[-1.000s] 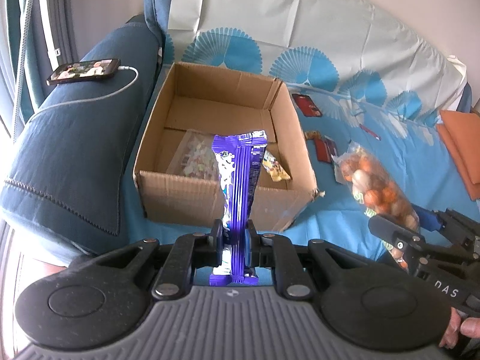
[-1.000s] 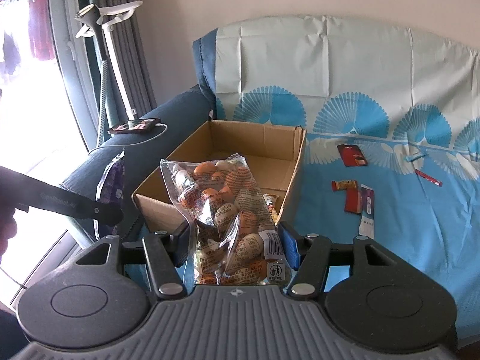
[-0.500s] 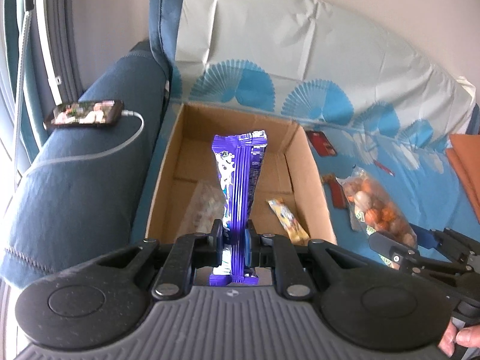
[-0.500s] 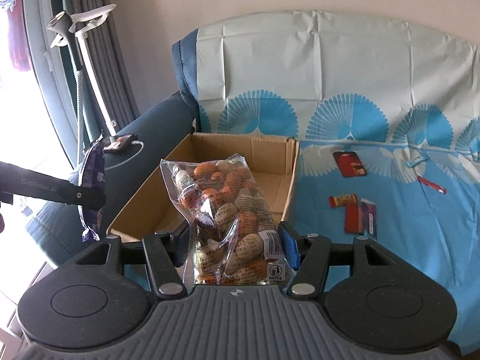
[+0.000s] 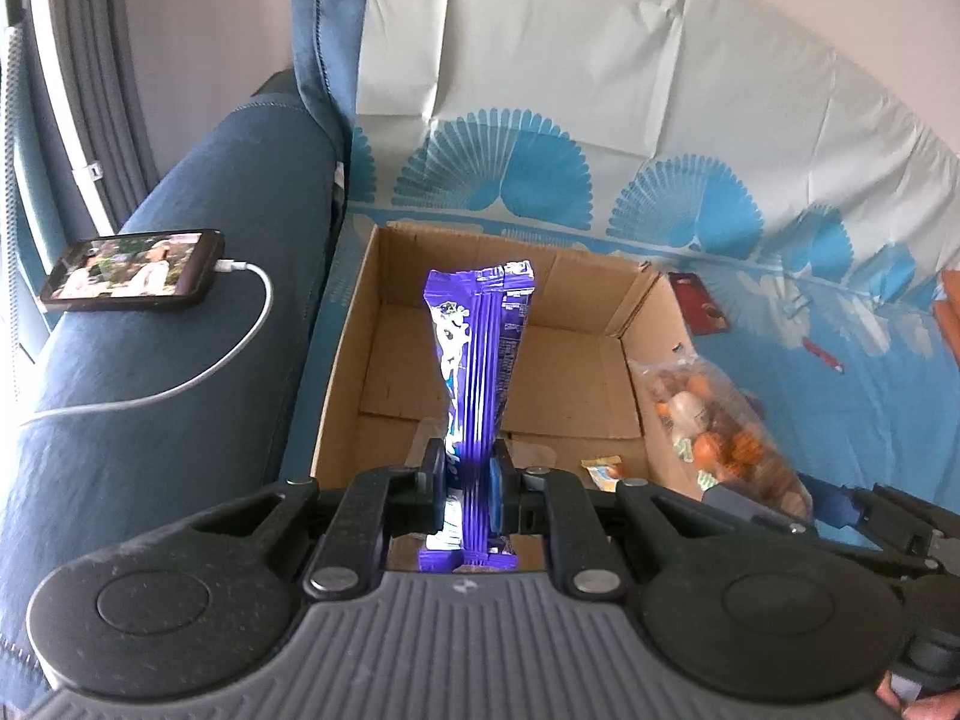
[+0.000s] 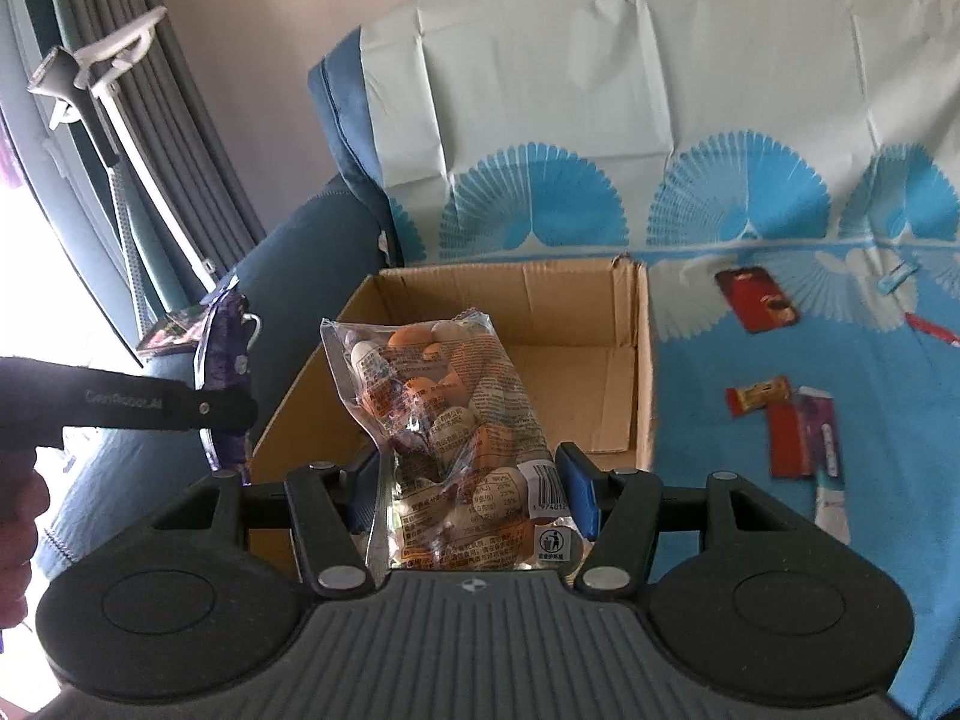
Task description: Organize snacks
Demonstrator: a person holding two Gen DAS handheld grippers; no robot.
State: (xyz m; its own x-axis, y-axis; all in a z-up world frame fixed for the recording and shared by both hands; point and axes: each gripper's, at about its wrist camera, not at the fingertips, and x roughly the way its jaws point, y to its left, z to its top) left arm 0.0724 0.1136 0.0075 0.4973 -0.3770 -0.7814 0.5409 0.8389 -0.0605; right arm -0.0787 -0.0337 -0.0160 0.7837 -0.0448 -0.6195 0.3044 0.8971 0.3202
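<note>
Blue sofa under a fan-print cover. Open cardboard box sits on the seat beside the armrest. Right tool, jaws about halfway apart, clamps clear bag of wrapped snacks over the box. Left tool, jaws nearly together, pinches purple snack packet upright above the box. Phone on armrest, small packets loose on the cover.

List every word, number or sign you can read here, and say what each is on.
"GenRobot.AI": faint, on the left claw arm.
"974012": part of the barcode number on the clear snack bag.
Bin sign: same bag, bottom corner.
Bag's other print, purple wrapper and red packet: too blurred to read.
</note>
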